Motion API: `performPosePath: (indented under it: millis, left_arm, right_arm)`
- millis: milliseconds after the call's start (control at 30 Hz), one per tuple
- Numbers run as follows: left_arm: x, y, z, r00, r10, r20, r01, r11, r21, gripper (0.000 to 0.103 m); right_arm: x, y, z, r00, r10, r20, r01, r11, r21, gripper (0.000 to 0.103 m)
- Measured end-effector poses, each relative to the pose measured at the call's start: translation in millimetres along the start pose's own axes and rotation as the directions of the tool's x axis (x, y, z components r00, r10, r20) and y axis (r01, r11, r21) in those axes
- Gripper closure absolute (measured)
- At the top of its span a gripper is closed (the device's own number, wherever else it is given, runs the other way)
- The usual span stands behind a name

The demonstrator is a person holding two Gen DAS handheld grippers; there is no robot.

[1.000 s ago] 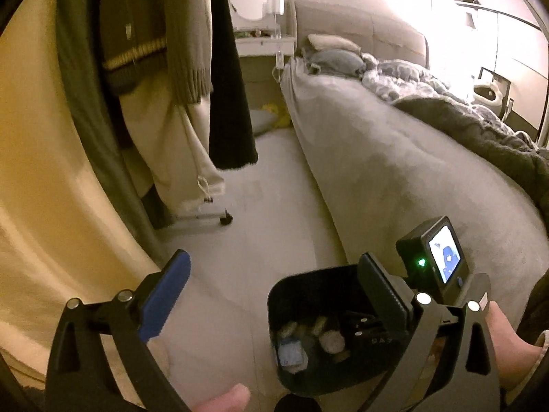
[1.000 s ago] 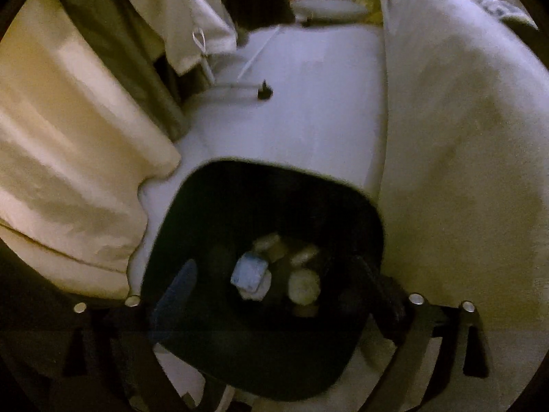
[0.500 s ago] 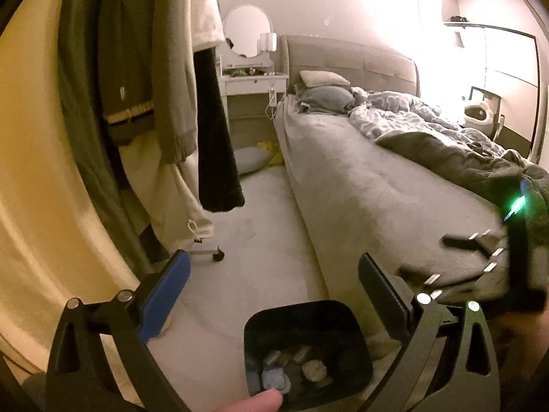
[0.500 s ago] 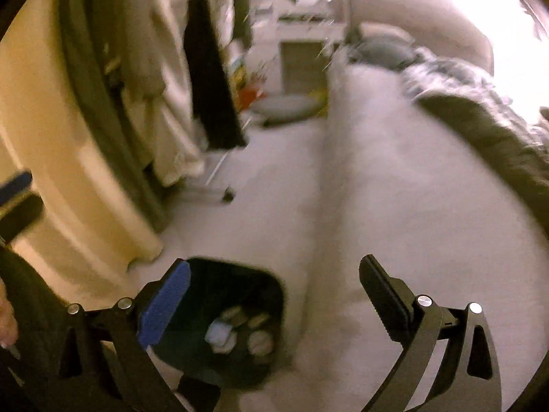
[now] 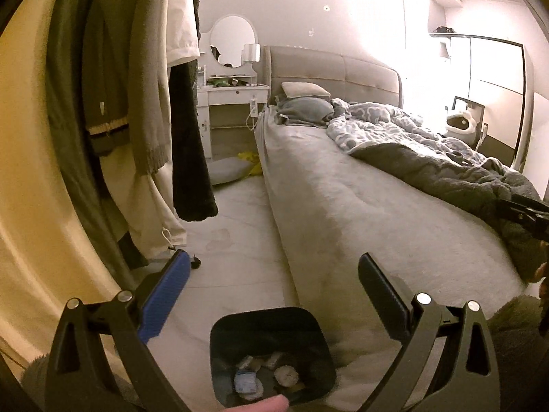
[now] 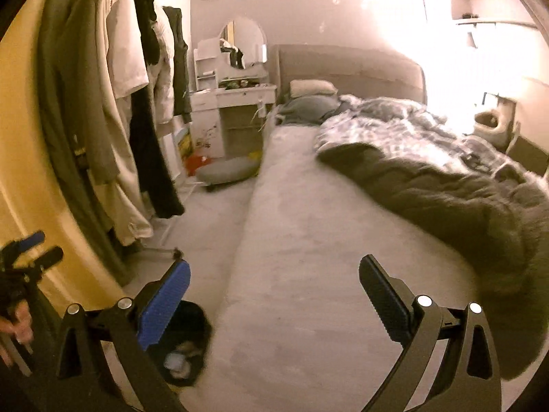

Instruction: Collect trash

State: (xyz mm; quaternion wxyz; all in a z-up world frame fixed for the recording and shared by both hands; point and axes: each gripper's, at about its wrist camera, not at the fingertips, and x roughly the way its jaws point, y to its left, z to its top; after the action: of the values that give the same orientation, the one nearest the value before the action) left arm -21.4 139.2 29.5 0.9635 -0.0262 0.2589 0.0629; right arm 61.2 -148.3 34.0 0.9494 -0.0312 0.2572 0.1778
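Left wrist view looks down the gap between bed and clothes rail, with the left tongs [image 5: 272, 283] spread wide and holding nothing. Right below them the black bin [image 5: 271, 353] stands on the pale floor [image 5: 233, 261], just beside the bed's [image 5: 360, 206] near corner. Inside lie several bits of trash [image 5: 266, 376]: crumpled pale wads and one bluish piece. I'd guess the bin is kept close to the bed edge so that whatever gets picked off the mattress or floor has a short way to drop.

From the right wrist view, the right tongs [image 6: 274, 286] are also wide apart and empty, raised over the grey bedsheet and pointing along it toward the headboard. That reads to me as a search for the next piece, though no loose litter shows plainly on the sheet.

Around them: coats and a knit hang on the rail [image 5: 144, 96], a rumpled duvet [image 6: 446, 185] covers the far half of the bed, a grey cushion [image 6: 228, 168] lies on the floor by a white dressing table with a round mirror [image 5: 233, 44].
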Motion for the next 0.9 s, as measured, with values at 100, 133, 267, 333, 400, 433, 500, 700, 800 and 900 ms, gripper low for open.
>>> performPosePath:
  millis: [100,133,267,333,400,433,500,700,800,900]
  left_arm:
    - [0.8,-6.1,-2.9,1.000,-0.010,-0.004,0.010,1.000,0.008,0.003]
    - [1.8,-7.7,-3.7,1.000,-0.010,-0.006,0.010,1.000,0.015,0.003]
    - [7.4,-13.7,-6.4,1.000,-0.009,-0.014,0.009,1.000,0.023,0.003]
    - [9.4,-16.2,-8.0,1.000,-0.008,-0.019,0.008,1.000,0.021,0.003]
    - [12.0,-18.1,-10.3,1.000,-0.004,-0.027,0.005,1.000,0.022,0.003]
    - [13.5,-19.0,-11.7,1.000,0.003,-0.029,-0.002,1.000,0.025,0.003]
    - [16.1,-19.6,-13.2,0.999,0.006,-0.034,-0.005,1.000,0.030,0.003]
    - [18.2,-19.3,-13.4,0.999,0.007,-0.042,-0.006,1.000,0.018,0.003]
    - [19.9,-18.9,-14.3,0.999,0.008,-0.053,-0.008,1.000,0.015,0.003]
    - [19.5,-19.3,-14.5,0.998,0.008,-0.055,-0.007,1.000,0.014,0.003]
  right_arm:
    - [-11.0,-15.4,-7.7,0.999,-0.034,-0.003,0.034,0.999,-0.019,0.003]
    - [-14.0,-20.9,-10.4,0.999,-0.040,-0.002,0.040,0.999,-0.010,0.003]
    - [-20.9,-40.6,-26.1,0.997,-0.082,-0.010,0.082,0.996,0.034,0.003]
    - [-19.7,-48.9,-30.8,0.998,-0.063,-0.012,0.064,0.995,0.076,0.003]
    - [-20.1,-52.6,-31.6,1.000,-0.018,-0.004,0.018,0.995,0.099,0.003]
    - [-20.7,-54.5,-32.6,1.000,0.006,0.002,-0.007,0.994,0.108,0.003]
    - [-23.0,-55.5,-33.2,1.000,0.017,0.015,-0.018,0.993,0.118,0.003]
    - [-22.9,-47.7,-30.8,0.999,0.052,0.014,-0.053,0.995,0.086,0.003]
    - [-23.5,-45.0,-30.1,0.998,0.059,0.017,-0.060,0.995,0.077,0.003]
    - [-24.4,-43.7,-29.6,0.998,0.066,0.020,-0.067,0.995,0.074,0.003]
